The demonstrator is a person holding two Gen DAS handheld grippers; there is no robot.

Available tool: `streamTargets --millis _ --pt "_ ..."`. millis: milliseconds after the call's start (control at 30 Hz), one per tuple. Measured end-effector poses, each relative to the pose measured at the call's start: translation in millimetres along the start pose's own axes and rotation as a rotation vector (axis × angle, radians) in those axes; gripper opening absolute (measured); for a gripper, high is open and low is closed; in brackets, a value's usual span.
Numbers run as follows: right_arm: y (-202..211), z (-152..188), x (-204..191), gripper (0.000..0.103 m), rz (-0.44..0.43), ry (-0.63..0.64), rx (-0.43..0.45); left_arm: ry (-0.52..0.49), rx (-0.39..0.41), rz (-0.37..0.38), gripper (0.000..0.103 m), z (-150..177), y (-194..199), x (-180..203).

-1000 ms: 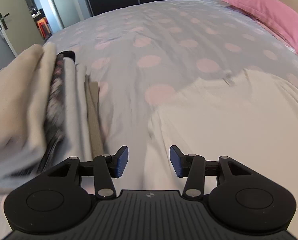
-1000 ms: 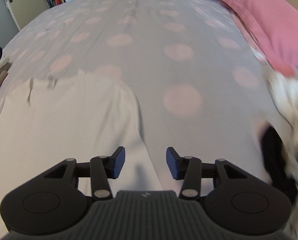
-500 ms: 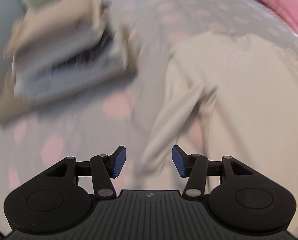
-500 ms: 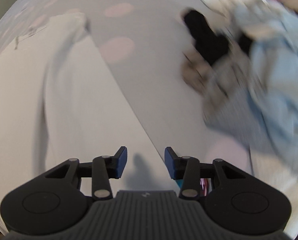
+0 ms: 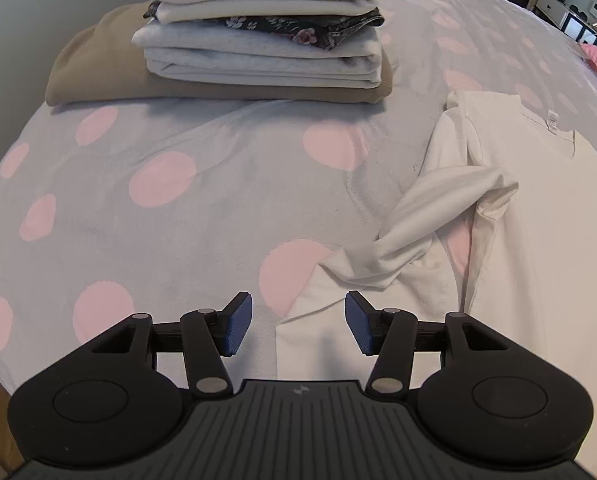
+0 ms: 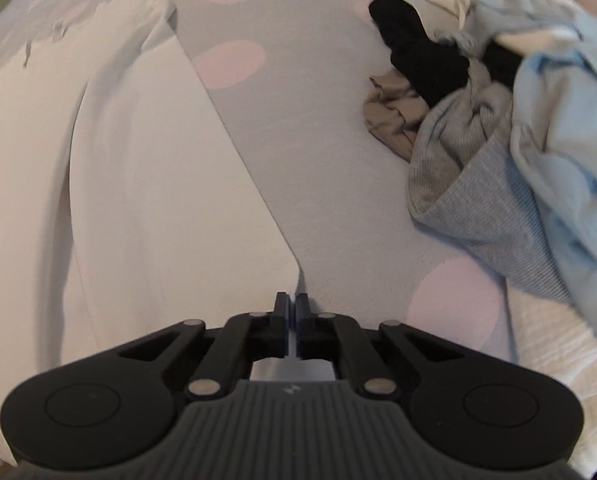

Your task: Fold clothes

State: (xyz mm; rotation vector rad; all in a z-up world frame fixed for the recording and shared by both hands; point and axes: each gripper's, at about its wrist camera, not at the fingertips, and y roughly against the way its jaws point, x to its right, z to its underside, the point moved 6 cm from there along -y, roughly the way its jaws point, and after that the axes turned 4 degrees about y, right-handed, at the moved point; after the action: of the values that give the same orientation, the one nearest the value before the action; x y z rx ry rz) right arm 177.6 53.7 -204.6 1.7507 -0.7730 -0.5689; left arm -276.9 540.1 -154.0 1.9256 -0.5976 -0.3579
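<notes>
The white shirt (image 5: 538,208) lies flat on the dotted bed cover (image 5: 178,208), its collar toward the far side and one sleeve (image 5: 430,220) twisted. It looks light, thin and soft, so it will probably sag and wrinkle if it is lifted at one point only; the hem corners seem the best places to hold. The right gripper (image 6: 292,306) is closed on the shirt's near right corner. The left gripper (image 5: 298,324) hovers with jaws apart over the left hem, pinching nothing. Folded clothes (image 5: 258,40) are stacked beyond; an unfolded pile (image 6: 518,128) lies beside.
</notes>
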Motion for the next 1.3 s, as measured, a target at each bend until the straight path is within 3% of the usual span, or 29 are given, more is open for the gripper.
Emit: streamTargets --millis 267,467,667,800,900,1033,1167,1200,1267,1300 --pt "45 -26 45 0.003 0.119 -0.100 0.132 -0.046 -0.022 -0.016 0.051 3 -8 4" --pt "72 -73 90 0.003 0.245 -0.134 0.188 -0.065 0.008 -0.004 0.052 0 -6 12" --pt "71 -100 117 0.003 0.336 -0.185 0.205 -0.110 -0.083 -0.033 0.052 11 -21 10" --pt "64 -98 102 0.008 0.329 -0.156 0.227 -0.117 -0.140 -0.043 0.052 20 -32 4" --pt "73 -86 86 0.032 0.310 -0.150 0.292 -0.120 -0.174 -0.040 0.052 26 -39 1" --pt "81 -61 56 0.034 0.179 -0.173 0.343 -0.132 -0.233 -0.041 0.052 37 -52 4" --pt "79 -42 34 0.035 0.054 -0.245 0.303 -0.122 -0.258 -0.067 0.052 46 -63 7" --pt "81 -40 31 0.039 0.031 -0.255 0.318 -0.120 -0.256 -0.071 0.050 46 -63 9" --pt "83 -39 26 0.040 0.049 -0.249 0.324 -0.139 -0.249 -0.043 0.018 48 -59 16" --pt "83 -38 26 0.040 0.059 -0.245 0.325 -0.153 -0.244 -0.033 0.007 49 -57 19"
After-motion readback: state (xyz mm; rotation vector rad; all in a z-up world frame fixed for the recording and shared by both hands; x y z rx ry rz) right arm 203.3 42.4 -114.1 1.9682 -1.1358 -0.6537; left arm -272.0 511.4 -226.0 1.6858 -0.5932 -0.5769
